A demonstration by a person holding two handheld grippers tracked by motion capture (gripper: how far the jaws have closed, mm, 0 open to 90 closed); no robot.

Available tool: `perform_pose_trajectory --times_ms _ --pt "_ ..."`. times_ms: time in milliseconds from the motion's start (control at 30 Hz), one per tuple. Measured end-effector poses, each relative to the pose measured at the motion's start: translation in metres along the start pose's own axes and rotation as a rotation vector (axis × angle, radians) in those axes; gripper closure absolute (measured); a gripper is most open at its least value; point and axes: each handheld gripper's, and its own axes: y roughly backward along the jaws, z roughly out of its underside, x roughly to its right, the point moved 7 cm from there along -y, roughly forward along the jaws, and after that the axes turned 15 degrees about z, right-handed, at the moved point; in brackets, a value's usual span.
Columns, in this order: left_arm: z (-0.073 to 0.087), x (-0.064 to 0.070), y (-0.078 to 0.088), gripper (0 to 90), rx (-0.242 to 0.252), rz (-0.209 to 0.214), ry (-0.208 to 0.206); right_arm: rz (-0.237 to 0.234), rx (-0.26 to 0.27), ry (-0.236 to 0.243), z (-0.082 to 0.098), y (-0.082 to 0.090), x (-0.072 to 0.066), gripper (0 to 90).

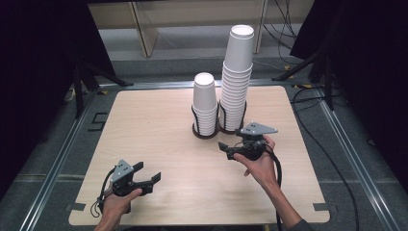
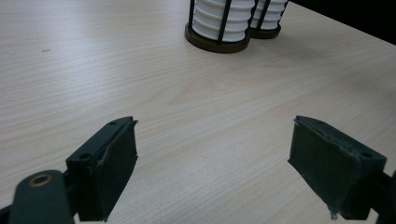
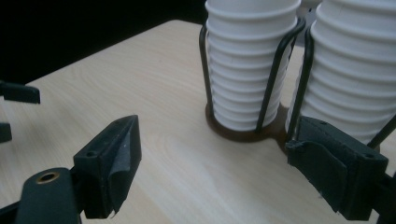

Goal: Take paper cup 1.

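ribbed white paper cup stacks [image 1: 235, 82] in black wire holders on pale woodgrain worktop [image 1: 159, 144]

right gripper [image 3: 215, 158] just before the stacks, left gripper [image 1: 144, 178] well short; both fingers wide, empty. high view alone shows the stacks' smooth tops.

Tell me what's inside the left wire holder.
The left wire holder holds a stack of white paper cups, rims down. Anything inside the cups, and the base beneath them, is hidden.
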Motion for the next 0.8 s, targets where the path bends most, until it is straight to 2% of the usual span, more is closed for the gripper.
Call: perform_pose_trajectory --times_ms 300,333,367,467,533,567,600,633,700,767,800 --pt "0.000 0.000 0.000 14.3 -0.007 -0.006 0.001 -0.006 0.064 -0.012 -0.038 -0.006 -0.004 16.7" --pt "0.000 0.000 0.000 14.3 -0.005 -0.004 0.000 0.003 0.073 0.002 -0.042 -0.007 -0.003 16.7" --pt "0.001 0.000 0.000 14.3 -0.011 -0.007 0.000 0.000 0.064 -0.015 -0.045 -0.008 -0.005 16.7" --pt "0.000 0.000 0.000 14.3 -0.002 0.003 -0.006 -0.008 0.091 -0.015 -0.057 -0.013 -0.007 16.7" --pt "0.000 0.000 -0.001 14.3 -0.003 0.003 -0.007 0.004 0.104 0.000 -0.063 -0.015 -0.007 17.0" --pt "0.000 0.001 -0.002 14.3 0.010 0.003 0.002 0.002 0.098 -0.001 -0.066 -0.016 -0.008 17.0" --pt "0.000 0.001 -0.001 14.3 -0.002 -0.004 0.002 0.001 0.096 -0.011 -0.068 -0.018 -0.009 17.0" --pt "0.000 0.001 -0.002 14.3 0.004 0.001 0.000 0.016 0.102 0.003 -0.072 -0.020 -0.009 17.0" --pt "0.000 0.001 -0.001 14.3 0.000 -0.002 0.000 0.012 0.114 -0.002 -0.078 -0.025 -0.010 17.0" --pt "0.000 0.001 -0.001 14.3 -0.002 -0.003 -0.001 0.038 0.111 -0.006 -0.085 -0.029 -0.011 17.0" --pt "0.000 0.001 -0.001 14.3 -0.005 -0.003 -0.003 0.040 0.136 -0.001 -0.089 -0.032 -0.011 17.1"
